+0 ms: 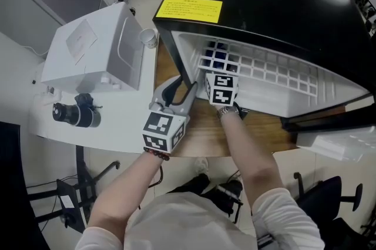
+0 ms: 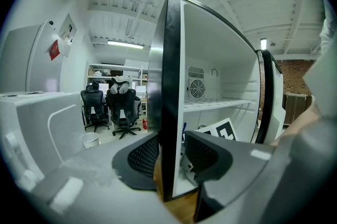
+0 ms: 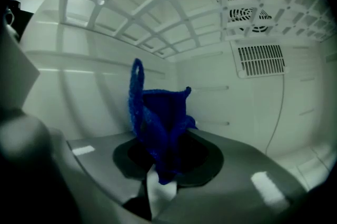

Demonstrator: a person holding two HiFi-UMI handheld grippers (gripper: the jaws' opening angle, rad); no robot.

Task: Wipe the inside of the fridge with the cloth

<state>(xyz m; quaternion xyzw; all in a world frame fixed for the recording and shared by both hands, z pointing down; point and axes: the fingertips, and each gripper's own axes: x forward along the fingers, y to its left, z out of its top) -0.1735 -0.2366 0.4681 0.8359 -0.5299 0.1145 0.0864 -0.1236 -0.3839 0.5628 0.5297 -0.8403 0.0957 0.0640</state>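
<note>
A black fridge (image 1: pixel 282 2) stands on the wooden table (image 1: pixel 202 134) with its white inside facing me. My right gripper (image 3: pixel 168 157) reaches inside it, under the wire shelf (image 3: pixel 174 2), shut on a bunched blue cloth (image 3: pixel 158 118) that sticks up in front of the back wall. In the head view the cloth (image 1: pixel 216 56) shows through the shelf grid. My left gripper (image 2: pixel 171 160) straddles the fridge's left side wall (image 2: pixel 168 86) at its front edge. A narrow gap shows beside the right pad, so it is open. The head view has this gripper (image 1: pixel 179 89) at the opening's left corner.
A vent grille (image 3: pixel 258 60) and a fan sit on the fridge's back wall. Left of the fridge stand a white box-shaped appliance (image 1: pixel 97 49), a paper cup (image 1: pixel 148 37) and a black device (image 1: pixel 76 114). Office chairs (image 2: pixel 121 107) stand farther off.
</note>
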